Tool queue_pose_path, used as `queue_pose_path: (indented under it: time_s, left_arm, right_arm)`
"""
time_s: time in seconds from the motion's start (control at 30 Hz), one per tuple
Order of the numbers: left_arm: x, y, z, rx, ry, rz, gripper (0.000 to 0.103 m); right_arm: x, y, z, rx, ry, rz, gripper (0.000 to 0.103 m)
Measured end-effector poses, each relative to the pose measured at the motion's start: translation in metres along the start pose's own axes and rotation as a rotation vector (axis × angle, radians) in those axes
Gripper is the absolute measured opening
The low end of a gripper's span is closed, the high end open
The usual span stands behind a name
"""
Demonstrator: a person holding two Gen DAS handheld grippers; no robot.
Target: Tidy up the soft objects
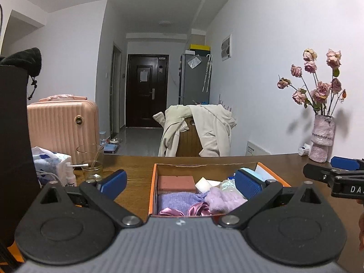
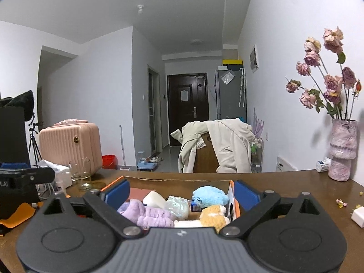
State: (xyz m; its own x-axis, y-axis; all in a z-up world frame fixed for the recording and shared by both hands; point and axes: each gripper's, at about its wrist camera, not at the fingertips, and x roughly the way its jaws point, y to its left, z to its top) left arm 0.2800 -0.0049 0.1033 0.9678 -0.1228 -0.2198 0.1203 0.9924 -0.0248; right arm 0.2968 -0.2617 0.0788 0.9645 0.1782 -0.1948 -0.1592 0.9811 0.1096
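Both tools [image 1: 182, 179] [image 2: 180, 193] agape above box [image 1: 153, 182]

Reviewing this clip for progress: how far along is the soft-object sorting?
Mostly done: the orange box already holds the purple fluffy piece, blue plush, yellow plush and folded lavender cloth. In hand: nothing; left gripper and right gripper are open and empty. Left: no soft items visible outside the box.

Two gripper-mounted fisheye cameras look nearly level across a wooden table [image 1: 136, 166] toward a hallway door [image 2: 187, 107], close behind an orange box [image 1: 152, 188] (both views share it), the left camera nearer.
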Motion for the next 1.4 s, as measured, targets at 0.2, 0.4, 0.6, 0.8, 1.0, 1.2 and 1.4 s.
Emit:
queue_pose_path:
  time_s: [0.2,0.4,0.6,0.8,1.0,1.2,1.4]
  left_arm:
    - [-0.037,-0.003,-0.014,0.019,-0.017,0.009,0.103]
    - [-0.083,-0.005,-0.033,0.007,-0.033,0.007,0.103]
    - [-0.125,-0.006,-0.060,0.017,-0.037,-0.001,0.103]
    - [-0.162,-0.009,-0.088,0.030,-0.024,0.017,0.103]
    - [-0.207,-0.016,-0.113,0.043,-0.058,0.039,0.103]
    - [-0.239,-0.023,-0.133,0.096,-0.092,0.065,0.103]
    - [-0.240,-0.023,-0.134,0.061,-0.080,0.066,0.103]
  right_arm:
    - [-0.035,0.010,-0.011,-0.002,0.017,-0.015,0.099]
    - [-0.082,0.024,-0.027,-0.033,0.001,0.010,0.099]
    - [-0.129,0.039,-0.048,-0.048,-0.015,0.035,0.099]
    - [-0.173,0.058,-0.073,-0.092,-0.017,0.056,0.100]
    - [-0.219,0.075,-0.099,-0.094,-0.036,0.075,0.103]
    - [-0.246,0.082,-0.122,-0.085,0.016,0.113,0.103]
    - [-0.250,0.089,-0.133,-0.079,0.052,0.105,0.103]
